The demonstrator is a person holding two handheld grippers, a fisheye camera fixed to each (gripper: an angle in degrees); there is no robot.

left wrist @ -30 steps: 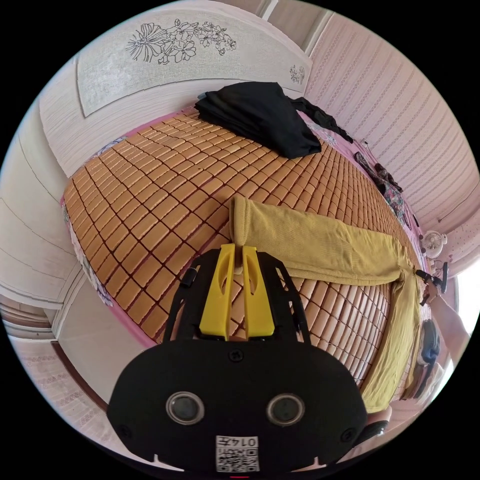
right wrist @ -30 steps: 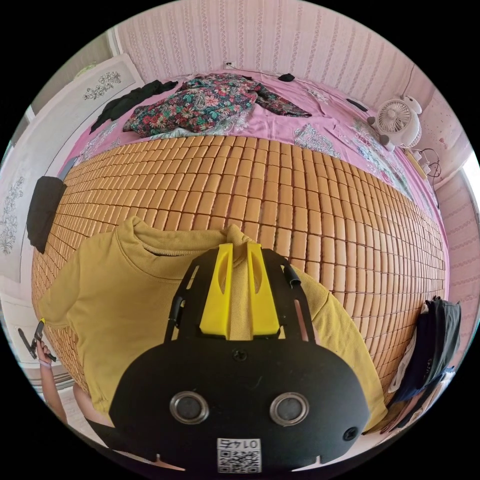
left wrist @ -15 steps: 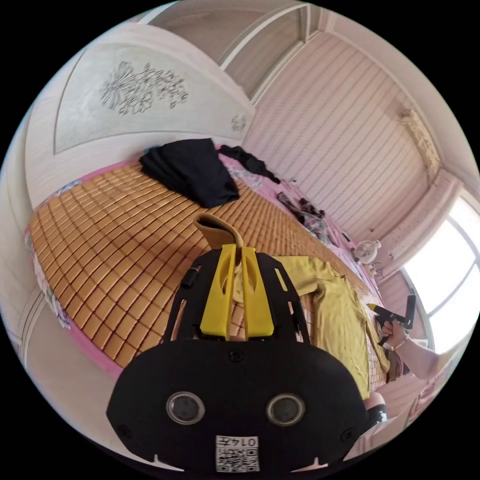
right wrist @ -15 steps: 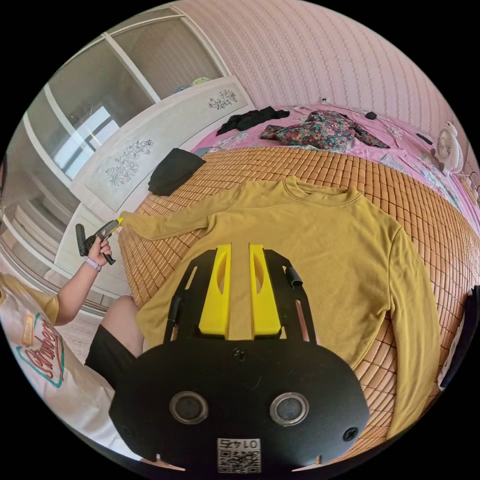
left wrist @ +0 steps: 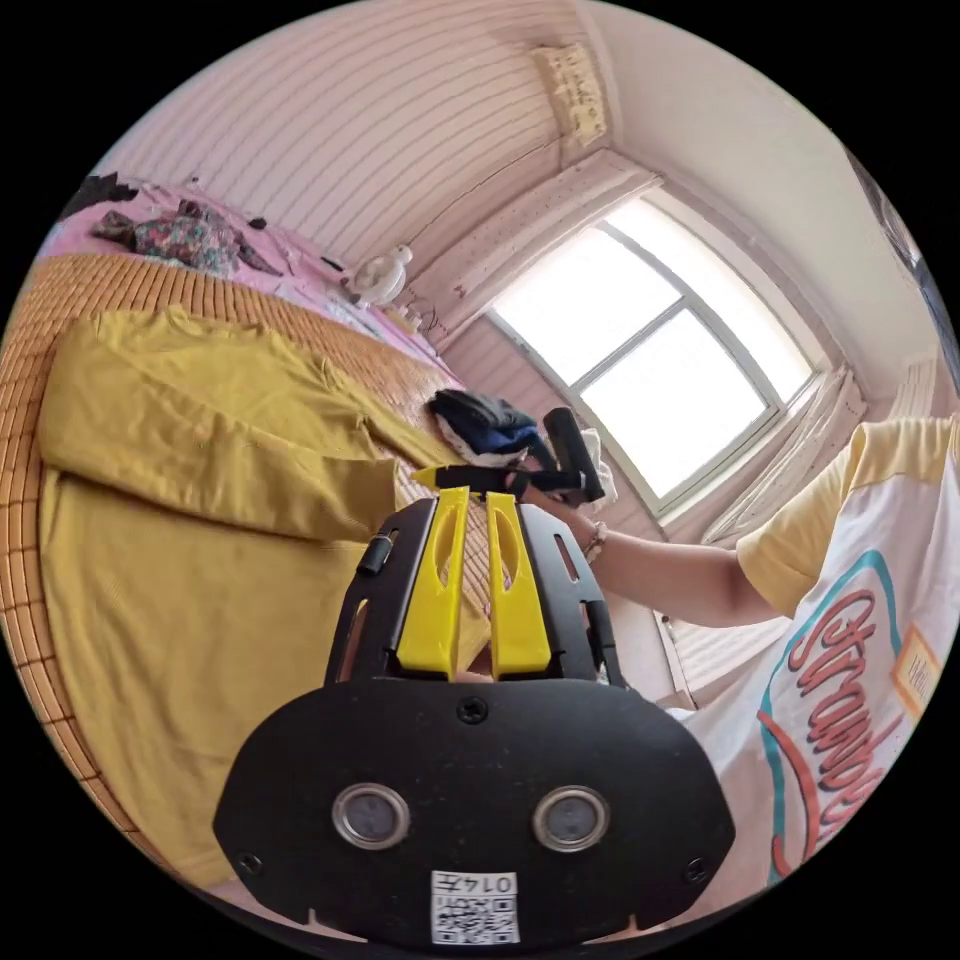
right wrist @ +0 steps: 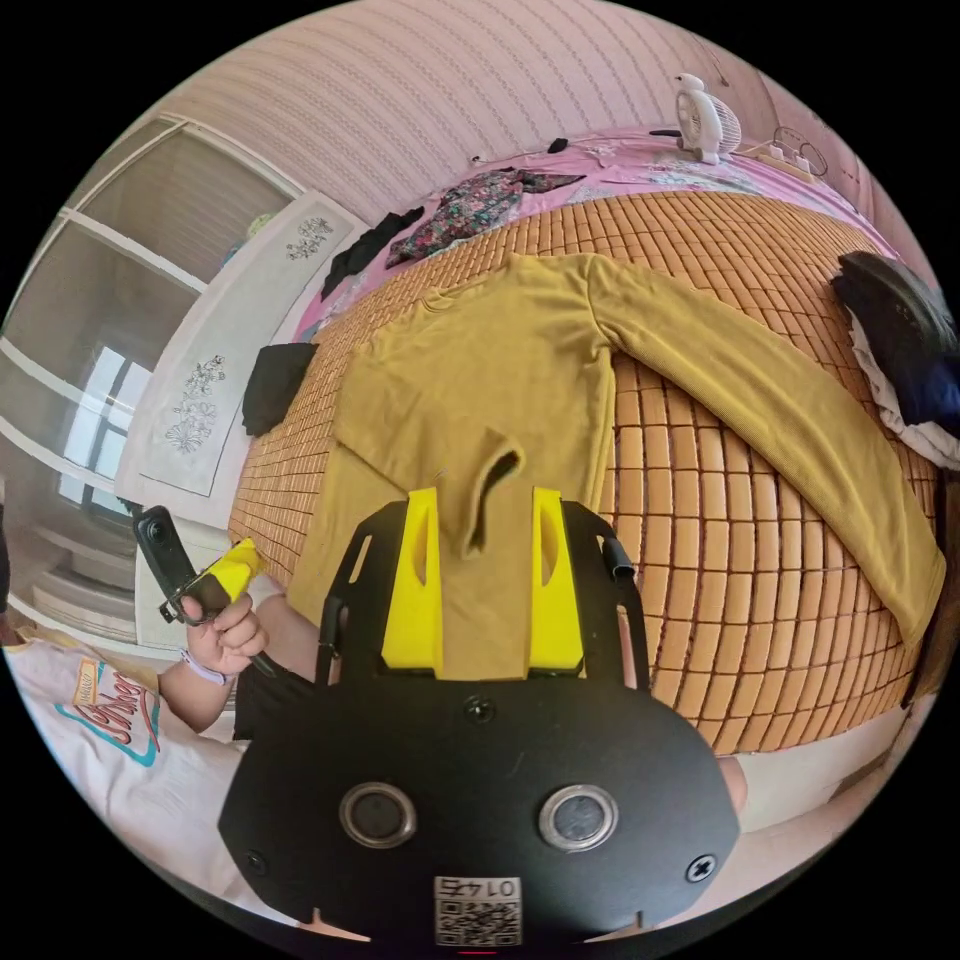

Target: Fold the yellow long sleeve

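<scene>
Right gripper view: my right claw (right wrist: 483,520) hangs wide over the yellow knit long sleeve shirt (right wrist: 500,370) on the bed's bamboo mat (right wrist: 740,560); one sleeve lies folded across, the other stays outstretched toward the mat's edge.

Long sleeve shirt (right wrist: 500,380) flat on the bed mat (right wrist: 760,560), one sleeve folded across its body, clothes pile (right wrist: 900,350) right, fan (right wrist: 705,120) far.

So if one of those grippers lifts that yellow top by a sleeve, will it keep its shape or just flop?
Probably flop. The yellow top lies flat on the slatted mat, and its folded-in sleeve curls limply at the cuff. It looks thin and light, so the body would likely trail behind.
</scene>
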